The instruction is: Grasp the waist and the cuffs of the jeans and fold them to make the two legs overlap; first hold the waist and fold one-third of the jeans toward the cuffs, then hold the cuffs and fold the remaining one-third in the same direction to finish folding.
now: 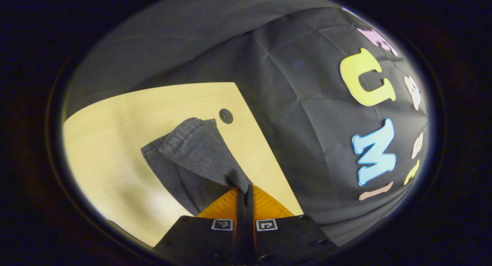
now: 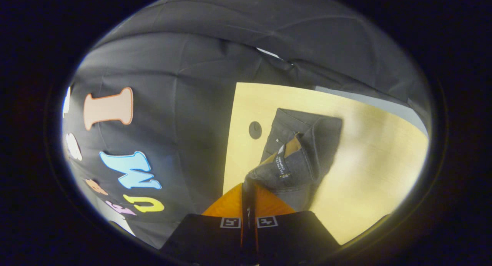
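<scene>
While clamped, jeans (image 1: 192, 154) hang ahead of left hand-held gripper (image 1: 245, 189), above table (image 1: 115, 143)

Jeans (image 2: 307, 150) label (image 2: 282, 164) print too small to read.

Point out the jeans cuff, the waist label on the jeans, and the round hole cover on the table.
jeans cuff (image 1: 188, 133), left gripper view, on the hemmed end.
waist label (image 2: 282, 164), right gripper view, on the tag inside the waistband.
hole cover (image 1: 226, 115), left gripper view, on its centre.
</scene>
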